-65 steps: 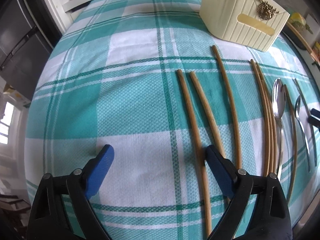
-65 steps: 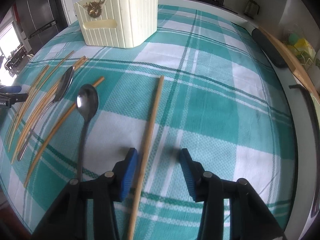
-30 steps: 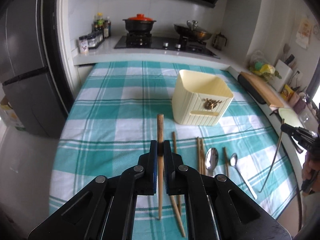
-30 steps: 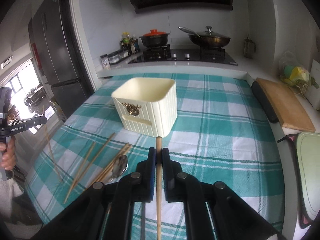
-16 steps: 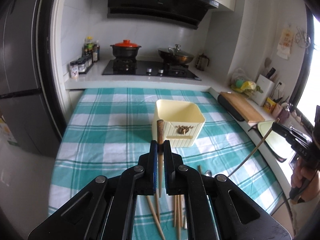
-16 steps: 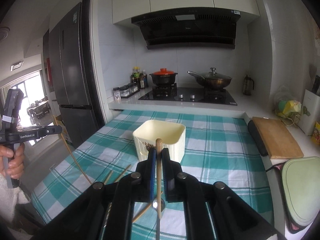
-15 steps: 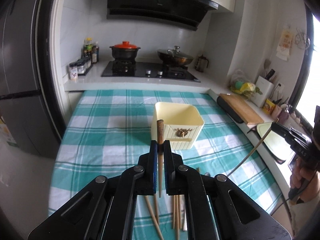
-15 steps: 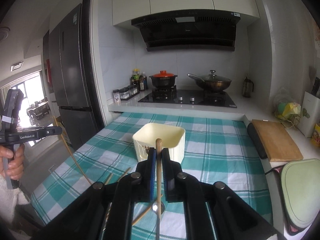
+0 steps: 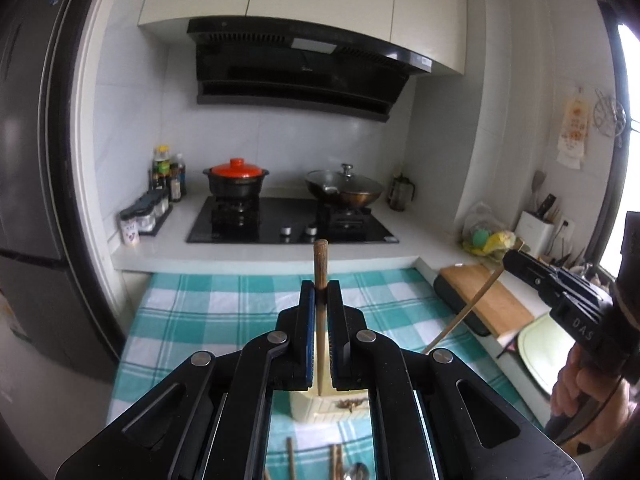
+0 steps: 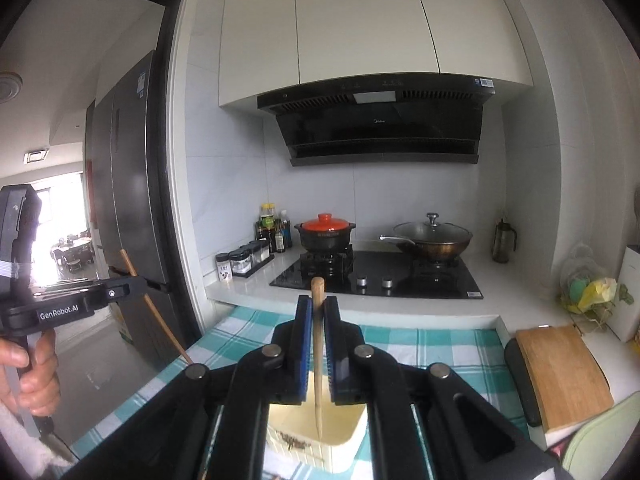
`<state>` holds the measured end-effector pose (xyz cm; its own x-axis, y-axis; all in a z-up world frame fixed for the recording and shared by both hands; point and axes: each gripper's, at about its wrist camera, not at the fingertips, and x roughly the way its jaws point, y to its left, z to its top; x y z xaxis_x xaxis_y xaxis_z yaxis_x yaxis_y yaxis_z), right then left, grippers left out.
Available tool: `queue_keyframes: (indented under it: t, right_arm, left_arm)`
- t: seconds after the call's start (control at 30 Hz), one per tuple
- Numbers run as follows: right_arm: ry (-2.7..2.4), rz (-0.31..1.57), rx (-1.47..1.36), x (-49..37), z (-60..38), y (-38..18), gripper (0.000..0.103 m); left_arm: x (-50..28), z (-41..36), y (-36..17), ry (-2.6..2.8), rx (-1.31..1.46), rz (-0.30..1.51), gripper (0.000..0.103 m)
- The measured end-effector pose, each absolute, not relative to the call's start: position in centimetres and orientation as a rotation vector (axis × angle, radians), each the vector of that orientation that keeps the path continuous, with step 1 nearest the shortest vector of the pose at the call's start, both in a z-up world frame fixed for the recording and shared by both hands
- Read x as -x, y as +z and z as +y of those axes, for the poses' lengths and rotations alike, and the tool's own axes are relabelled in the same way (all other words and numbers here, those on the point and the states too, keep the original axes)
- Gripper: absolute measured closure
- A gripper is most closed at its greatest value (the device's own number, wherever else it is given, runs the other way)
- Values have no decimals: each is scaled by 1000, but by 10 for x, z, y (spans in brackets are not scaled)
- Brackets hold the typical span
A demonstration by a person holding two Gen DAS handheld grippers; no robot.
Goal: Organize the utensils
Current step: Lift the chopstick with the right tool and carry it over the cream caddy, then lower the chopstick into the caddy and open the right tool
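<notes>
We are looking across a desk (image 9: 224, 312) covered in a teal-and-white checked cloth toward a white counter with a black stove (image 10: 376, 276), an orange-lidded pot (image 9: 237, 179) and a lidded wok (image 10: 430, 238). The other tool's body is showing "GenRobot.AI" in the right view and "DAS" in the left. The left gripper (image 9: 320, 312) is clamping one chopstick (image 9: 320, 264); the right gripper (image 10: 318, 320) is clamping another chopstick (image 10: 318, 344). Both are hanging above the cream holder (image 10: 344, 440).
</notes>
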<state>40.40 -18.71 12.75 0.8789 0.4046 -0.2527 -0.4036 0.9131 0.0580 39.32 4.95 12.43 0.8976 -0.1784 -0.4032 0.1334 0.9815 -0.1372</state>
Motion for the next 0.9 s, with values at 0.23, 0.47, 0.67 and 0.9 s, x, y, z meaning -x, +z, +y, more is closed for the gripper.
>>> queue_keyframes:
  t: [0.23,0.47,0.67,0.9]
  right_arm:
    - [427,462,21,-482,-158,79,97]
    - [410,695,4,-534,-157,15,97]
    - [406,743,-3,-549,-154,-2,92]
    - [419,647,-37,-502,-173,25,56]
  left_arm:
    - [-474,36,75,-131,135,558,99]
    - [-526,27,10,-130,151,747,99]
    - [-531,18,-8,-115,118,794,82]
    - [-471,31,22,-135,48,686,27]
